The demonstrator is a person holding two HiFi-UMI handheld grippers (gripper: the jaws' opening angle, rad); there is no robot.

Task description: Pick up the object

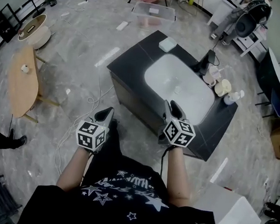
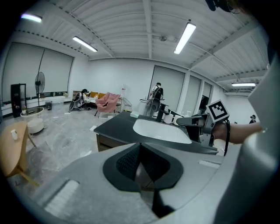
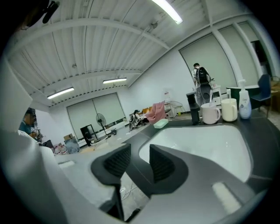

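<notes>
A black counter point(image 1: 134, 61) with a white sink basin point(image 1: 177, 85) stands in front of me. At its far side are a black faucet point(image 1: 204, 63), two white mugs point(image 1: 211, 77), a pale bottle point(image 1: 234, 96) and a pale green block point(image 1: 167, 44). My left gripper point(image 1: 106, 114) hangs over the floor, left of the counter's near corner; its pads point(image 2: 131, 162) meet with nothing between them. My right gripper point(image 1: 171, 106) sits over the basin's near edge, its pads point(image 3: 116, 162) a small gap apart and empty. In the left gripper view, the right gripper point(image 2: 192, 122) also shows.
An oval wooden table point(image 1: 22, 82) stands to the left. A clear plastic bin point(image 1: 153, 13) lies beyond the counter and a white box point(image 1: 228, 211) at bottom right. A white cable point(image 1: 90, 105) trails on the floor by the counter.
</notes>
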